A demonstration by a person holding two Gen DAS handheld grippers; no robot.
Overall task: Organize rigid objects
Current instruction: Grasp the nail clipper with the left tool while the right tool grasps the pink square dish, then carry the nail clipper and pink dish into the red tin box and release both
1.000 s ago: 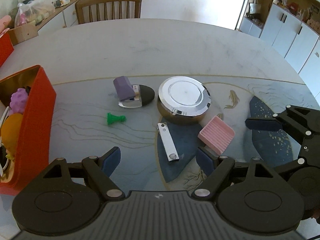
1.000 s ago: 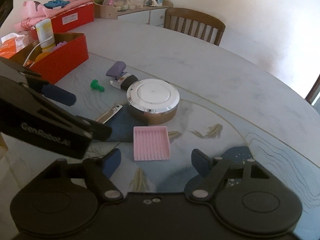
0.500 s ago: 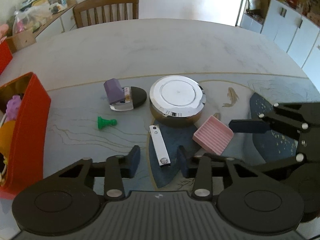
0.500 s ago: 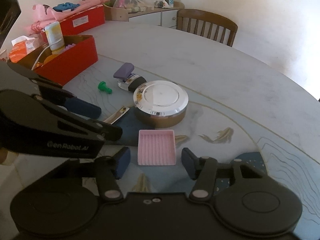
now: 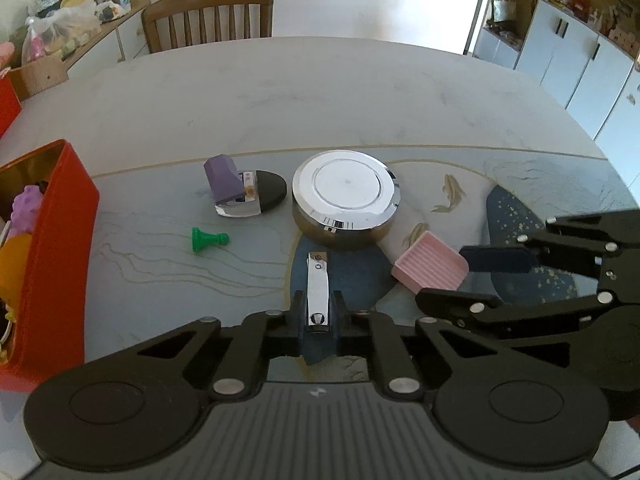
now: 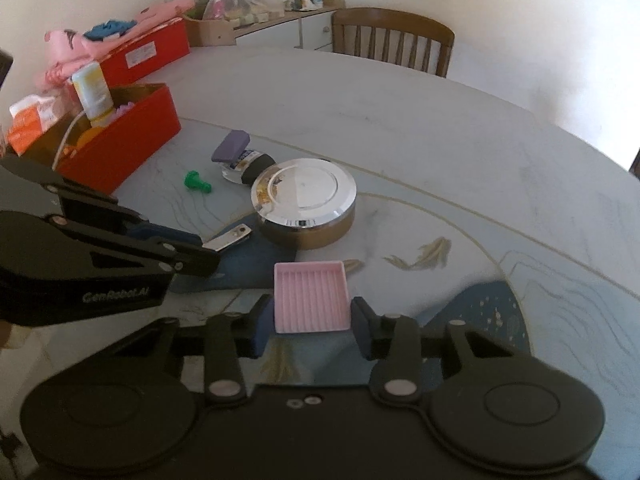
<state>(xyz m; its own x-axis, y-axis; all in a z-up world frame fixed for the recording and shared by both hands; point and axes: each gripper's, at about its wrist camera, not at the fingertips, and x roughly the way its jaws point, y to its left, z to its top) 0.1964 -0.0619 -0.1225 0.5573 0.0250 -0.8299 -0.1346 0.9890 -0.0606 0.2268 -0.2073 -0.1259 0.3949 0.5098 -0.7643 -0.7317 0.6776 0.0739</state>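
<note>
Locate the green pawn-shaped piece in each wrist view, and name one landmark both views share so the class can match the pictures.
Left wrist view: the green pawn-shaped piece lies on its side left of centre, between the red box and the nail clipper.
Right wrist view: upper left of centre, just right of the red box.
Shared landmark: the round chrome-lidded tin, to the piece's right in both views.

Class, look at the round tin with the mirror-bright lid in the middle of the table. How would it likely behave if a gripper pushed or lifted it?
The round tin sits low and flat, so it would probably slide, not tip. Its polished lid looks slippery for pads. Being wide, it may exceed the jaws' span.
</note>
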